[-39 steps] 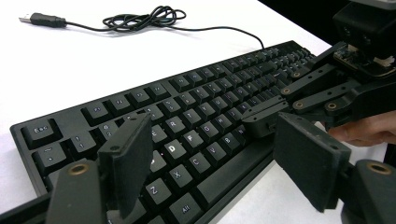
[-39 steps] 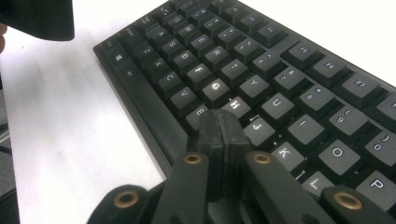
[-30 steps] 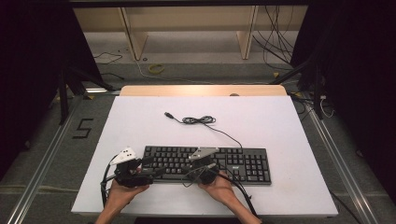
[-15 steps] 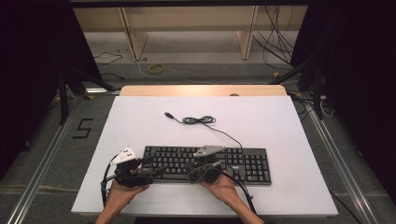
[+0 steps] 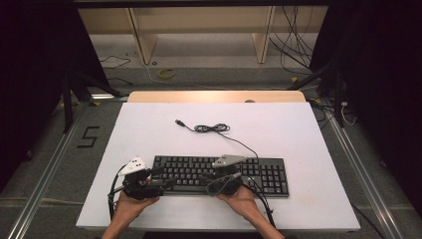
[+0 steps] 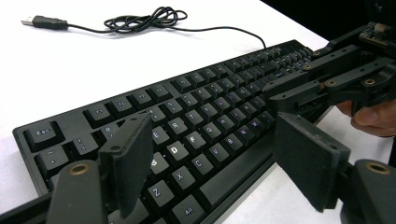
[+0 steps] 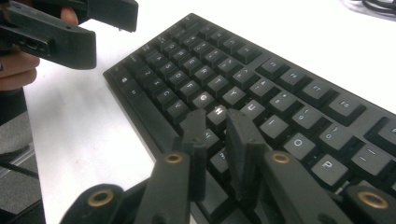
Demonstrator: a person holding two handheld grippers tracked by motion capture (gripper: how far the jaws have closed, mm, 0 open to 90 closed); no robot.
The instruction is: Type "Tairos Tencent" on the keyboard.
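Table [image 5: 149, 129], white top, wide bare stretch beyond the keyboard and to either side; narrower strip between keyboard and near edge, where both hands rest.

Keyboard [image 5: 259, 172]: black, full-size, flat on the table toward the near edge, long side parallel to it. White key legends readable in both gripper views.

Cable [image 5: 211, 128]: thin, black, runs from the keyboard's far edge into a loose coil, ends in a plug lying free beyond it.

Left gripper [image 5: 166, 183] at the keyboard's near-left corner, jaws spread wide, the corner between them, pads apart from it.

Right gripper [image 7: 215, 140] over the keyboard's near-middle keys, jaws narrow and just been opening; only a slim gap, nothing clamped between them.
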